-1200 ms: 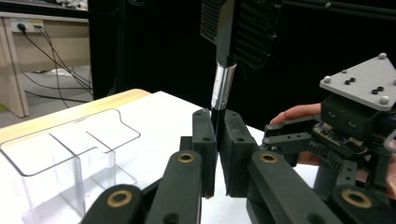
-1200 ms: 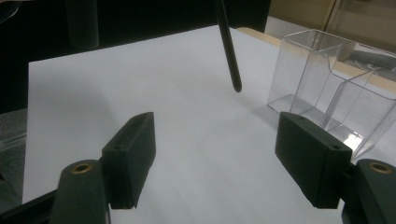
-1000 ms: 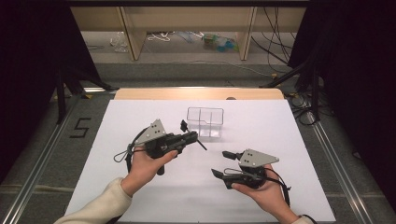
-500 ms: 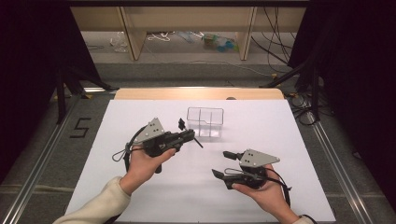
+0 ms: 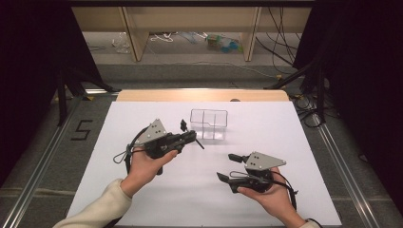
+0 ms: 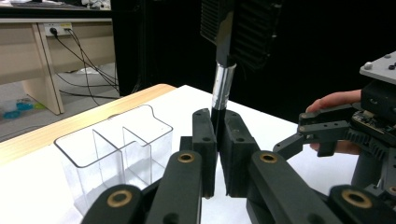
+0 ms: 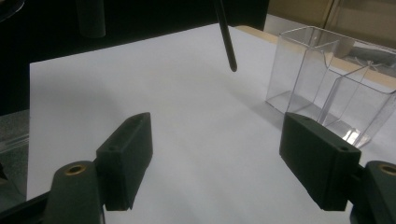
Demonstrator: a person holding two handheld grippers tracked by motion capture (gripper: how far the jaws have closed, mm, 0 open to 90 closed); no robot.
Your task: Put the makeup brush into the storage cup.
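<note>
Brush [image 6: 223, 74] is clamped in left gripper [image 5: 190, 137], not yet placed in 2-compartment box [image 5: 209, 124]; right gripper [image 5: 227, 167] is held agape.

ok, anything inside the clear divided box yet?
No. Both compartments of the clear box look empty. The brush is clamped in the left gripper, outside the box. The floor nearest that gripper's jaws is hidden.

**A lab recording bay**

Black curtains [image 5: 33, 71] flank a white table [image 5: 266, 190]. Beyond the table, loose cables [image 5: 285, 38] lie on the floor under a wooden bench [image 5: 190, 14]; a floor mark "5" [image 5: 81, 129] sits left of the table.
</note>
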